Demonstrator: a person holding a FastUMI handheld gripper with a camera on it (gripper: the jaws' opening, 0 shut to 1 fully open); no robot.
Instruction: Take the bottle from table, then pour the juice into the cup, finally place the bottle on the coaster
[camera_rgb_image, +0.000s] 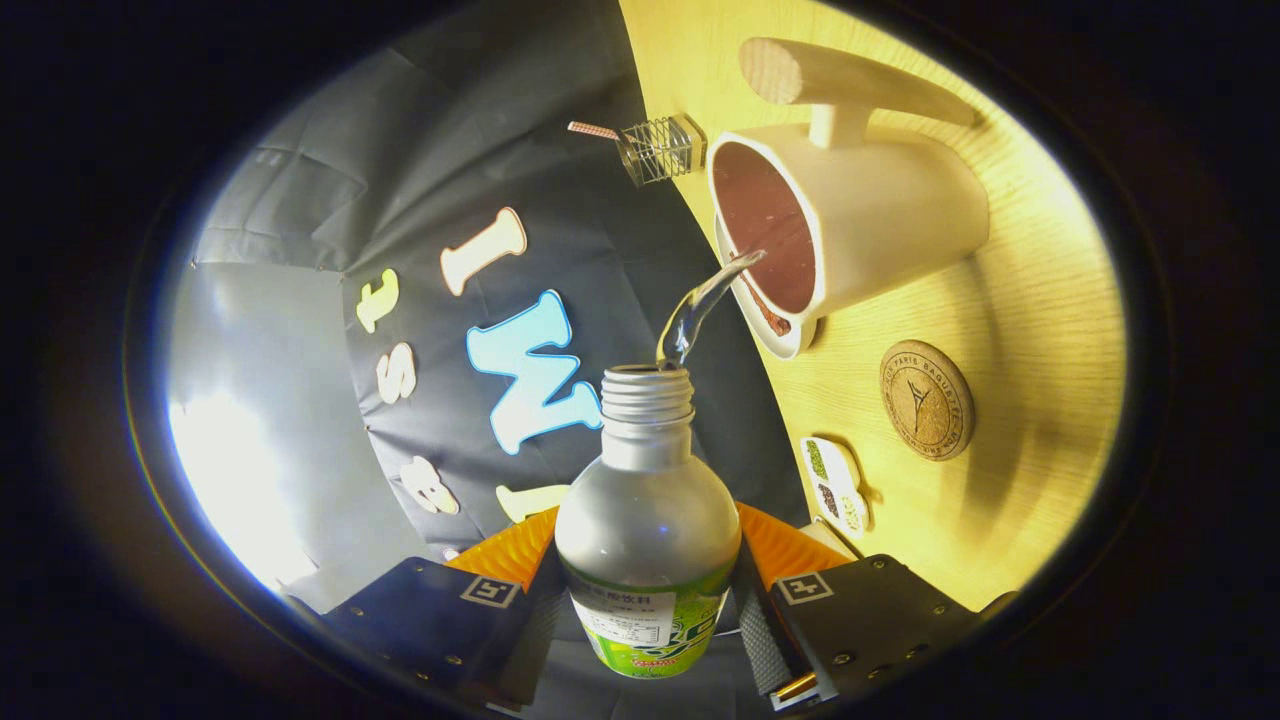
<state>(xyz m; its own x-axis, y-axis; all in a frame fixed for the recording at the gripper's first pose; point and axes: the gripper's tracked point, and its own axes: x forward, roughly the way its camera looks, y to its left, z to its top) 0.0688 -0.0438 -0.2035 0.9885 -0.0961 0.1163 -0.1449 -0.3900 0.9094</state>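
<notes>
The tabletop (1040, 300) is pale wood with a fine straight grain, lit warm yellow, and its edge runs against the dark cloth wall. On it stands a white cup (880, 215) with a dark reddish-brown inside and a thick wooden handle. Beside the cup lies a round cork coaster (926, 400) with a printed mark in its middle, apart from the cup. Near the tabletop's edge sits a small white dish (836, 484) with green and dark contents. Farther along that edge rests a small wire-mesh holder (660, 150) with a stick poking out.
</notes>
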